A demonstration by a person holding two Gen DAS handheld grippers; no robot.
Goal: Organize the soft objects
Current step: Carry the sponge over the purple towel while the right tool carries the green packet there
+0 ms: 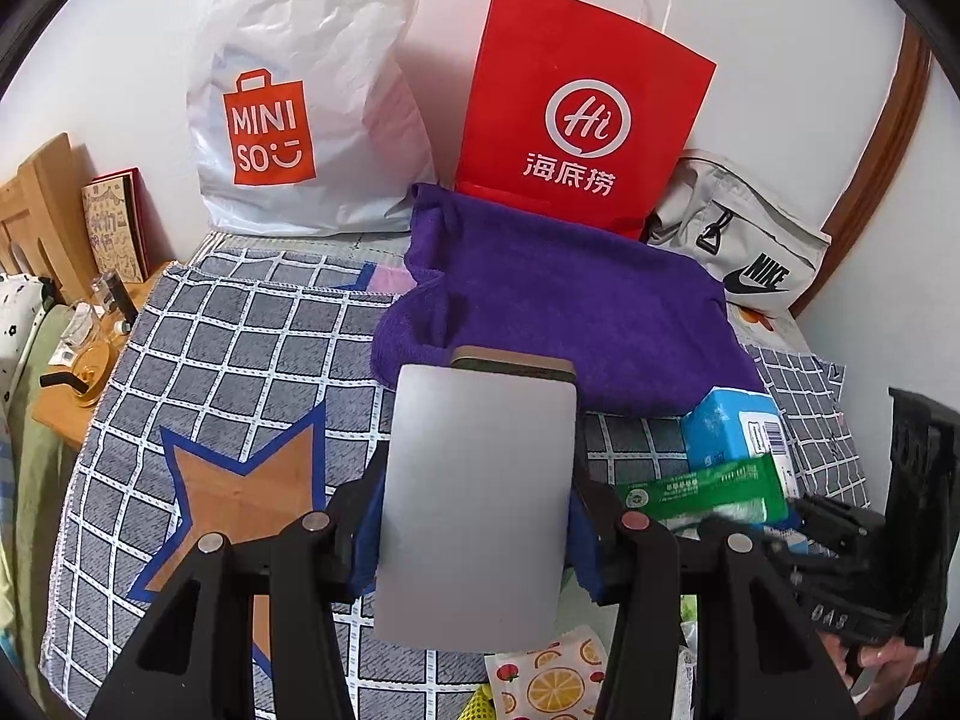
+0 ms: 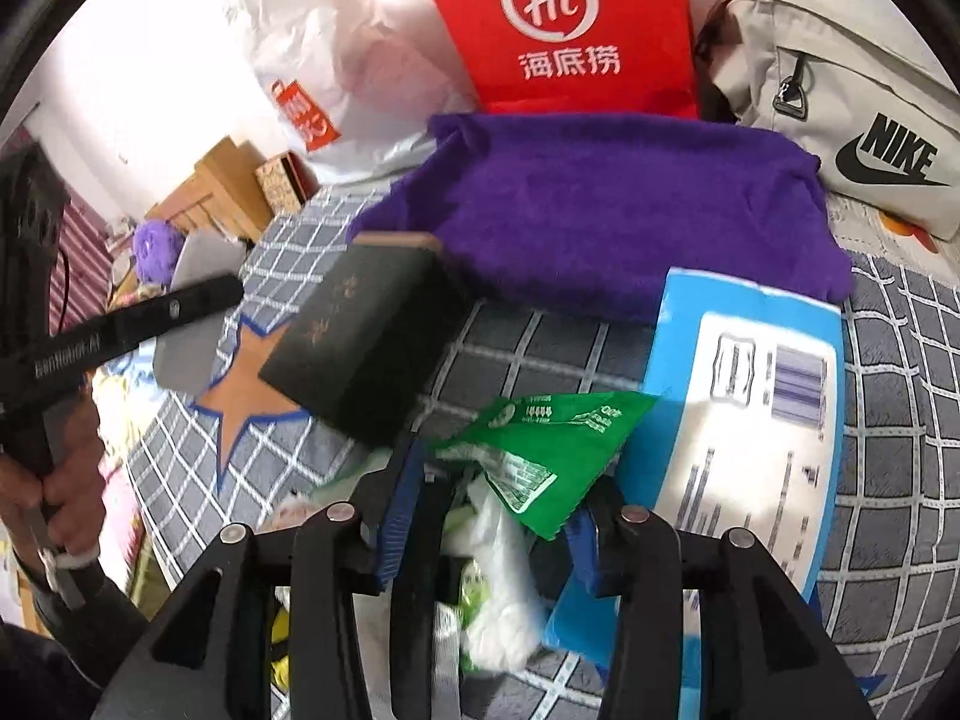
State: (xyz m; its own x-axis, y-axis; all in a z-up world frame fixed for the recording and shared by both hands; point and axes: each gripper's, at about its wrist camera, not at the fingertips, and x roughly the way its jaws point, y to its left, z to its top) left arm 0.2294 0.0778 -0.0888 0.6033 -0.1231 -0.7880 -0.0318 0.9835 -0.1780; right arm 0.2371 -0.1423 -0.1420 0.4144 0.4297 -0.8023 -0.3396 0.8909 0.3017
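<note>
Left claw (image 1: 480, 468) clamps a stiff dark book (image 1: 474, 540); right claw (image 2: 489, 516) stands part-open around the green packet (image 2: 540, 438), pads not pressing.
The packet is probably light, crinkly and slippery, so grip its padded middle; the purple towel (image 2: 600, 198) lies at twelve o'clock, the blue tissue pack (image 2: 744, 396) at two.

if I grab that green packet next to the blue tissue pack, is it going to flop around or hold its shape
The green packet will probably flop: its film looks thin and creased, with a corner bent up. It likely weighs little, since it seems mostly flat. The glossy film may slip between the pads, so a pinch near its middle seems safer than at the corner.
</note>
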